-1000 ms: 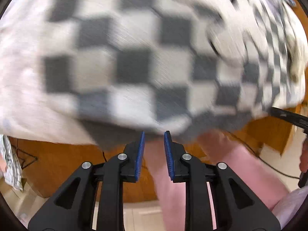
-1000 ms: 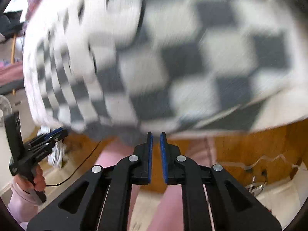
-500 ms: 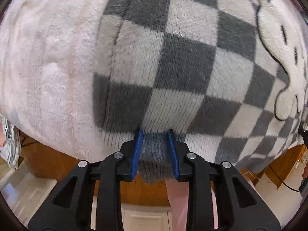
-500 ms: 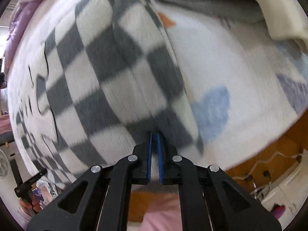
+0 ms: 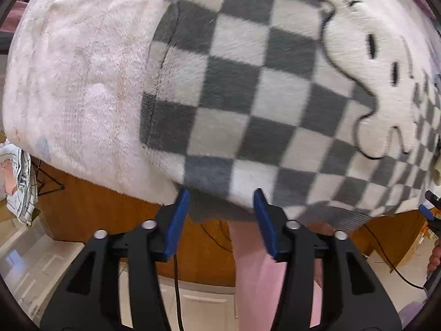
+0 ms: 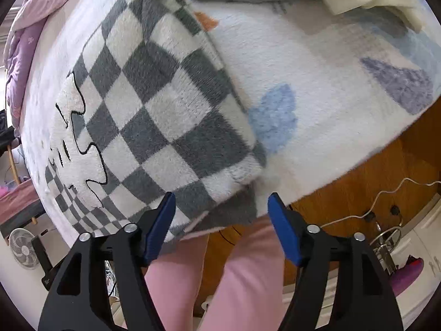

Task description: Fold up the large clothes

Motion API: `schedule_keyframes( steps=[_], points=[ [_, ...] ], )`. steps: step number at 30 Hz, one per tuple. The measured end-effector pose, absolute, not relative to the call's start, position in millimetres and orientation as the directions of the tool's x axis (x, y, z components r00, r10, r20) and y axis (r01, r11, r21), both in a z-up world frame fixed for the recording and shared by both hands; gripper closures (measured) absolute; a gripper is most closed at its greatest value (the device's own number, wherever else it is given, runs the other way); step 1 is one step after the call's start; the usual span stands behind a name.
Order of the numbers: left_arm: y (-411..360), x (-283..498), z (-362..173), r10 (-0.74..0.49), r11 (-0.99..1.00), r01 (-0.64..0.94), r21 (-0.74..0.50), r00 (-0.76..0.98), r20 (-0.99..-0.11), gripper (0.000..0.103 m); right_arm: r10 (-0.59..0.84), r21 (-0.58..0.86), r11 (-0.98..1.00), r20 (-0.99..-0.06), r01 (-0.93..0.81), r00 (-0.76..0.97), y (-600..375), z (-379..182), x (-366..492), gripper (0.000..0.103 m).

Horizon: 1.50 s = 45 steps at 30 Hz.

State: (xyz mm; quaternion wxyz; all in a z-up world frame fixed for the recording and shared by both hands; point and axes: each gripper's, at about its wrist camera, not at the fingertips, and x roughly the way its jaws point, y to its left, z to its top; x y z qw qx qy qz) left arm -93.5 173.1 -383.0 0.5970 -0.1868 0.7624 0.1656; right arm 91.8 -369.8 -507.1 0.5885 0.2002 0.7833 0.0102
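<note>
Right wrist: checkered garment's (image 6: 154, 115) hem between opening right hand-held gripper (image 6: 220, 215) jaws.

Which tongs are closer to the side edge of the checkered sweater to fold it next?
Right, probably. The right tongs, opening, sit at the checkered sweater side edge; the left tongs sit further in along its hem.

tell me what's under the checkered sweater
The checkered sweater lies on a white fleece blanket with blue and purple patches, which shows on both sides of it. Whatever sits directly beneath the sweater, and under the blanket, is covered and cannot be seen.
</note>
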Motion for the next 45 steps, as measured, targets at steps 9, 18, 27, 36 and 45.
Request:
schedule_keyframes(
  steps=[9, 18, 27, 36, 45],
  points=[
    [102, -68, -322, -0.099, 0.863, -0.504, -0.037, -0.096, -0.99, 0.035, 0.43, 0.361, 0.871, -0.888, 0.335, -0.163, -445, -475, 102, 0.023],
    [53, -42, -340, -0.078, 0.884, -0.467, 0.008, -0.164, -0.983, 0.026, 0.592, 0.491, 0.763, -0.792, 0.42, -0.149, -487, -518, 106, 0.023],
    [19, -19, -337, -0.075, 0.928, -0.372, 0.013, -0.22, -0.973, 0.02, 0.745, 0.611, 0.562, -0.666, 0.557, -0.022, -501, -577, 94, 0.023],
    [23, -17, -347, -0.095, 0.95, -0.312, -0.012, -0.252, -0.963, 0.017, 0.823, 0.719, 0.326, -0.535, 0.614, 0.189, -521, -597, 69, 0.007],
    [56, -8, -352, -0.125, 0.943, -0.33, -0.043, -0.233, -0.964, 0.017, 0.838, 0.684, 0.393, -0.542, 0.615, 0.068, -485, -603, 64, 0.007]
  ],
)
